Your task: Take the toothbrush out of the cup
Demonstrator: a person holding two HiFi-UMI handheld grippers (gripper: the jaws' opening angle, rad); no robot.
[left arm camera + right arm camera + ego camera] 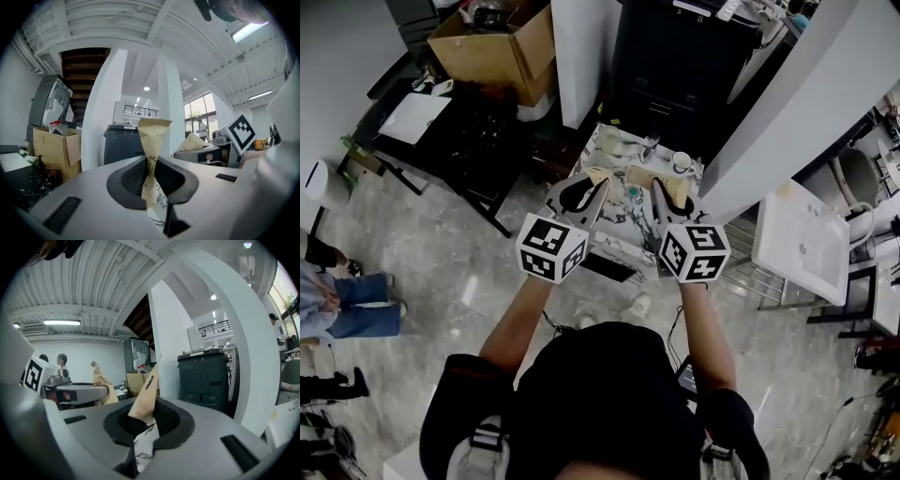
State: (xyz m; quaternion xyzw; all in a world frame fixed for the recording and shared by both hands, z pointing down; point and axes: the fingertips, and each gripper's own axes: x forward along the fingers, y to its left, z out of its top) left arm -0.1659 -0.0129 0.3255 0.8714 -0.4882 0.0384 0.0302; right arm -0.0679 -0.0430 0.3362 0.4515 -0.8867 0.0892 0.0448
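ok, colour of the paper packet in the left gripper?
Tan paper packet, dark lettering; best in left gripper view.

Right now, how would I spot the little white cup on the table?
Find the small marble-patterned table in the middle of the head view, just below the black cabinet. At the table's far right corner, close to the slanted white pillar, stands the white cup. It is the only round white thing there with a dark middle.
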